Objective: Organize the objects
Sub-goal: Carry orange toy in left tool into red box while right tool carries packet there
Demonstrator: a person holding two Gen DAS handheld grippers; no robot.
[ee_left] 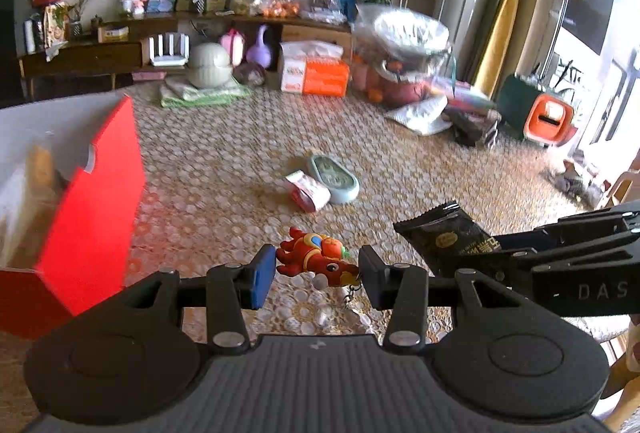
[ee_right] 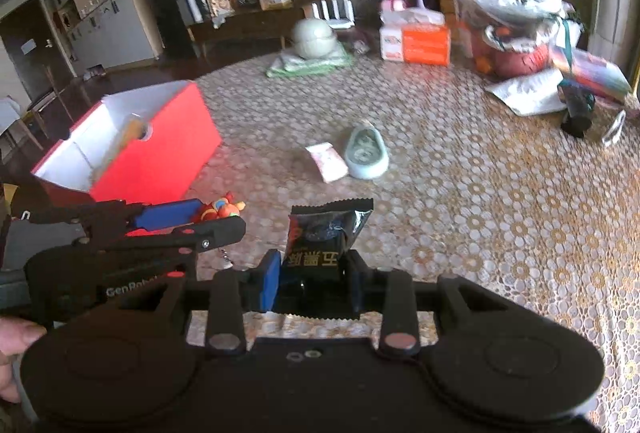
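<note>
My left gripper is shut on a small red toy figure with a keychain, held just above the patterned tablecloth. The right wrist view shows the same gripper and toy in front of an open red box. That box has a white inside and stands to the left, with something yellowish in it. My right gripper is shut on a black snack packet, which sticks up between the fingers. In the left wrist view the packet hangs at the right.
A pale blue oval object and a pink-and-white packet lie mid-table. At the far edge are an orange tissue box, a pale green pot and plastic-wrapped bundles. A person's fingers show at lower left.
</note>
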